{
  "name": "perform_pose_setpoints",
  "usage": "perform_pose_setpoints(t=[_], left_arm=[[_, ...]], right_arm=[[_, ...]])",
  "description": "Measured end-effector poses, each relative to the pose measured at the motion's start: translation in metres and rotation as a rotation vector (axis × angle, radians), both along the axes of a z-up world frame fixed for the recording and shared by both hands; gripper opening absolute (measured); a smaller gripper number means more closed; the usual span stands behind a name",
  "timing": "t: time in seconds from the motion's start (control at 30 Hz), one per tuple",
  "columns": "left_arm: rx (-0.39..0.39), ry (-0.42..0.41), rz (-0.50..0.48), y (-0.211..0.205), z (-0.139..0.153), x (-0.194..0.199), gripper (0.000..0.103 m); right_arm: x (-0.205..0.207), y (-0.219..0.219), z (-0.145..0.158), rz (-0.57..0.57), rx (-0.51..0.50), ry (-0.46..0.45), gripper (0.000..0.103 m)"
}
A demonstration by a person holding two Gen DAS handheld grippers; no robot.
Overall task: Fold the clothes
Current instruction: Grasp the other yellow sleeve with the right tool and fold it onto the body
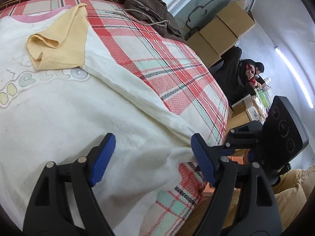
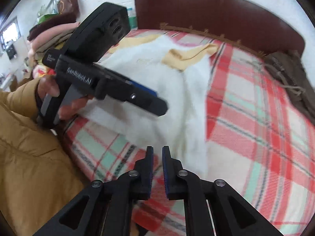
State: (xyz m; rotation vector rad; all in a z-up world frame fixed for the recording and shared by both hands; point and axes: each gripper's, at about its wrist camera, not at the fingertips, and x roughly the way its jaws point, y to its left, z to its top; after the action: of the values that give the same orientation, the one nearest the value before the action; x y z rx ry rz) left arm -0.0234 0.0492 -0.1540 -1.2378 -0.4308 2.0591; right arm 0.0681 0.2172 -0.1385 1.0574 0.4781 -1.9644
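A cream T-shirt [image 1: 82, 106] with yellow sleeves and a "Hello" print lies spread on the plaid bed cover [image 1: 177, 63]. One yellow sleeve [image 1: 59, 41] is folded onto its chest. My left gripper [image 1: 153, 141] is open, its blue pads just above the shirt's lower hem corner. In the right wrist view the shirt [image 2: 167, 90] shows blurred. My right gripper [image 2: 157, 153] is nearly closed and empty, hovering over the cover near the shirt's hem. The left gripper [image 2: 153, 98] shows there too, held by a hand.
A brown hoodie [image 1: 151, 9] lies at the bed's far corner, also seen in the right wrist view [image 2: 291, 78]. Cardboard boxes [image 1: 220, 31] stand beyond the bed. A dark red headboard [image 2: 216, 13] backs the bed. Folded clothes [image 2: 51, 37] are stacked at left.
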Motion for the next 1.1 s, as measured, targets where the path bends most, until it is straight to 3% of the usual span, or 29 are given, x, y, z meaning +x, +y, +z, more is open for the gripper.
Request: perform_pose_setpoints(t=[0.07,0.13,0.17,0.3,0.4,0.43,0.5,0.6,0.77,0.87,1.1], left_arm=[[-0.002,0.007,0.022,-0.007,0.003,0.002,0.080],[-0.008,0.016,0.046,-0.015,0.005,0.001,0.080],[-0.019,0.022,0.065,-0.019,0.007,-0.003,0.080],[-0.031,0.020,0.126,-0.032,0.009,-0.029,0.080],[-0.041,-0.002,0.153,-0.035,0.006,-0.055,0.080],[-0.048,-0.012,0.161,-0.036,0.004,-0.061,0.080],[-0.053,-0.025,0.170,-0.037,0.002,-0.069,0.080],[-0.038,-0.014,0.190,-0.046,0.003,-0.067,0.080],[0.009,-0.020,0.276,-0.071,0.002,-0.062,0.080],[0.025,-0.012,0.313,-0.086,0.005,-0.054,0.080],[0.039,-0.024,0.334,-0.106,0.001,-0.041,0.080]], right_arm=[[-0.004,0.005,0.007,0.015,-0.038,-0.011,0.015],[-0.019,0.014,0.023,-0.026,-0.103,0.012,0.029],[-0.026,0.015,0.027,-0.049,-0.111,0.034,0.031],[-0.052,-0.002,0.009,-0.104,-0.026,0.058,0.041],[-0.062,-0.012,-0.016,-0.123,0.025,0.034,0.039],[-0.065,-0.014,-0.022,-0.127,0.035,0.018,0.028],[-0.065,-0.015,-0.024,-0.092,0.013,-0.022,0.024],[-0.077,-0.017,-0.005,-0.095,-0.051,0.003,0.037],[-0.137,-0.040,0.024,-0.118,-0.248,-0.047,0.037],[-0.175,-0.075,0.013,-0.112,-0.287,-0.146,0.037],[-0.233,-0.131,-0.039,-0.191,-0.237,-0.316,0.037]])
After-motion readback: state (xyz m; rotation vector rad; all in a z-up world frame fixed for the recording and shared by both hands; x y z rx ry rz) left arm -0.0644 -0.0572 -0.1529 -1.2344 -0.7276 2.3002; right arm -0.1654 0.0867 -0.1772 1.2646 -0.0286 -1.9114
